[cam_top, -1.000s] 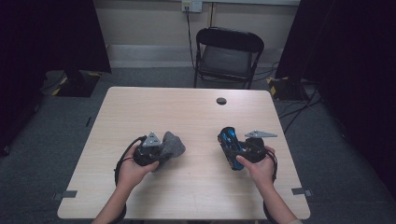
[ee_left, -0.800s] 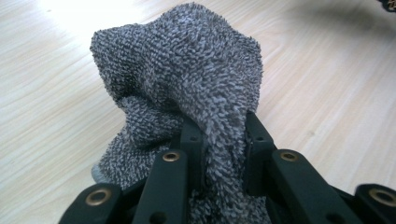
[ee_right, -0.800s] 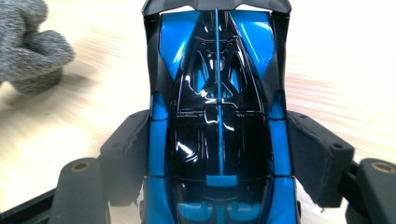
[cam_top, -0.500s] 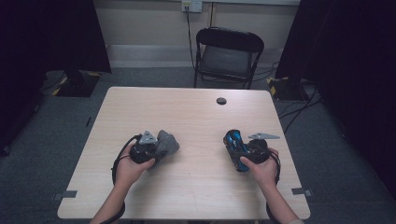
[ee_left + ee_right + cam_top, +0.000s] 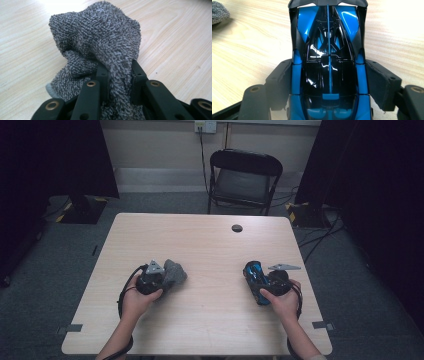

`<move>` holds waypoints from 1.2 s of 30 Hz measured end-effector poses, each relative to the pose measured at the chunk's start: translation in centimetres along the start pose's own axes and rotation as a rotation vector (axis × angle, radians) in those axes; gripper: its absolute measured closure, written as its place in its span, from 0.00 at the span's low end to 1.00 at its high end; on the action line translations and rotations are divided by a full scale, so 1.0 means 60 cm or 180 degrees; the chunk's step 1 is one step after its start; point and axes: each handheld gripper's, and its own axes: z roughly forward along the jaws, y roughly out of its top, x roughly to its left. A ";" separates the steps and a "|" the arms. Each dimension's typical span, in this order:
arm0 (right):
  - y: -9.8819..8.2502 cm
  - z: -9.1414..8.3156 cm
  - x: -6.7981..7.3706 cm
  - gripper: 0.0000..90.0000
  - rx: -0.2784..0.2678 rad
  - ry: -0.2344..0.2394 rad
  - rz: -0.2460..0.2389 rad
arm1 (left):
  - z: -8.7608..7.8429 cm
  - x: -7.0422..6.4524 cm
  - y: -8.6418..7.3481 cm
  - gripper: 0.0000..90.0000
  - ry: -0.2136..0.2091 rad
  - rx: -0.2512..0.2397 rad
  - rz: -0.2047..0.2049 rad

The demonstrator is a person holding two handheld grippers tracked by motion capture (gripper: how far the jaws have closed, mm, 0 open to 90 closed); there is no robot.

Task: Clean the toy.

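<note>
A pale wood table (image 5: pixel 210 245) stands in a dark room, with a black chair (image 5: pixel 243 180) behind it. The left gripper (image 5: pixel 156 277) pinches a grey cloth (image 5: pixel 100 45) tight; the cloth rests on the table's left side. The right gripper (image 5: pixel 260 282) squeezes a blue toy car (image 5: pixel 328 62) by its sides, over the table's right side.
</note>
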 end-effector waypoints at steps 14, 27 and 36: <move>0.004 0.015 0.004 0.31 0.0083 -0.0031 -0.0046 | 0.008 0.000 -0.005 0.83 -0.0012 0.0009 -0.0007; 0.000 0.026 0.005 0.31 0.0097 -0.0046 -0.0058 | 0.010 0.000 -0.010 0.83 -0.0002 0.0000 0.0003; 0.000 0.029 0.007 0.31 0.0073 -0.0064 -0.0084 | 0.011 0.000 -0.011 0.82 0.0000 -0.0027 -0.0013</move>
